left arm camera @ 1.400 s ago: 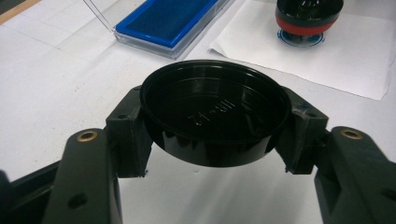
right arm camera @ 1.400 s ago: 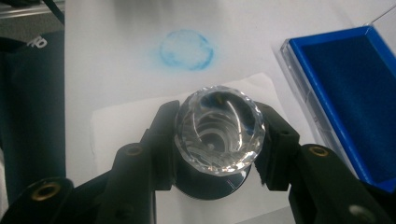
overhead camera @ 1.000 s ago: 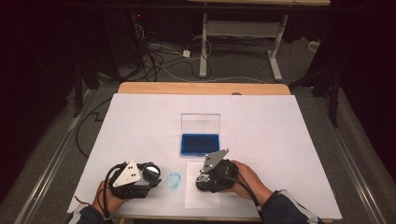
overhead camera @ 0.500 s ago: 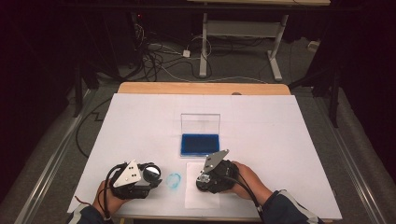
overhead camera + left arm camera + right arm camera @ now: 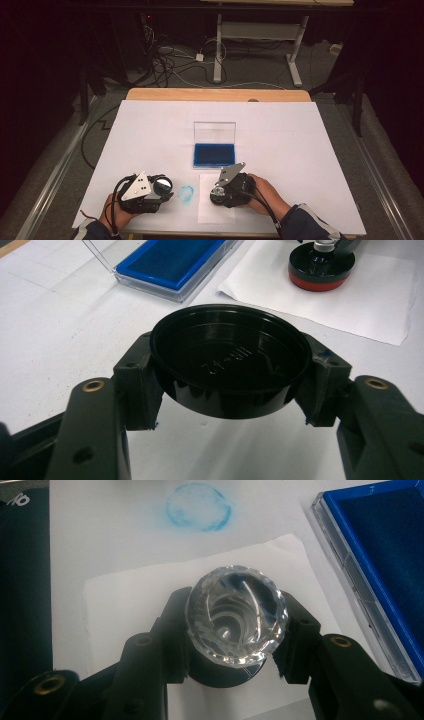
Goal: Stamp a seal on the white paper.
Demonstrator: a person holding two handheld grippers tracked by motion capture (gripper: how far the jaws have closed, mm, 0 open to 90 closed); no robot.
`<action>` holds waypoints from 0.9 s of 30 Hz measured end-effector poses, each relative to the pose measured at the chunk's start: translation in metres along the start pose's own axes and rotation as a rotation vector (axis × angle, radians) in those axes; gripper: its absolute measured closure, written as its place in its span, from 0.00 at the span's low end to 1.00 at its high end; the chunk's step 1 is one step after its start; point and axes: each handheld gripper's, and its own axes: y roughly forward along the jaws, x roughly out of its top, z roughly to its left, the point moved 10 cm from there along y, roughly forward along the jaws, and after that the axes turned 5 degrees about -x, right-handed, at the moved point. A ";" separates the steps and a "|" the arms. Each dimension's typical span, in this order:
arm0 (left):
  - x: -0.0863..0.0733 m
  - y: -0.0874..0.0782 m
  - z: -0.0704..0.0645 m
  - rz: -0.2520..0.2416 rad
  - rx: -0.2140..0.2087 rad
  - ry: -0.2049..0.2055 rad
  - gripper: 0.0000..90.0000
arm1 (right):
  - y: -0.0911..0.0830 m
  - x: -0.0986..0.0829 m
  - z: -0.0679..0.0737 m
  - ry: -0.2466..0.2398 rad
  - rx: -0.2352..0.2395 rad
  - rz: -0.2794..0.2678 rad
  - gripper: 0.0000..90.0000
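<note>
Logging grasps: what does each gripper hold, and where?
Left gripper: black round lid, clamped across its rim. Right gripper: stamp, gripped below its clear faceted knob.

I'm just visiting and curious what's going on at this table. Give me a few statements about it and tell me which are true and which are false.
1. The left gripper is clamped on a round black cap. True.
2. The right gripper holds a stamp with a clear faceted knob, standing on a white paper sheet. True.
3. The ink pad case is shut. False: its clear lid stands open behind the blue pad.
4. The blue ring mark is printed on the white paper sheet. False: it lies on the table cover, beside that sheet.
5. The stamp's base has a red band, seen from the left gripper view. True.
</note>
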 end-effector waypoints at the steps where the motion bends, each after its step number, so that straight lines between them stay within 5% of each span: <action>1: 0.000 0.000 0.000 -0.001 0.000 0.000 0.40 | 0.000 0.000 0.000 -0.005 -0.004 0.001 0.63; 27: 0.001 0.000 -0.001 -0.002 -0.005 0.000 0.40 | 0.003 -0.002 0.000 -0.006 -0.003 0.017 0.64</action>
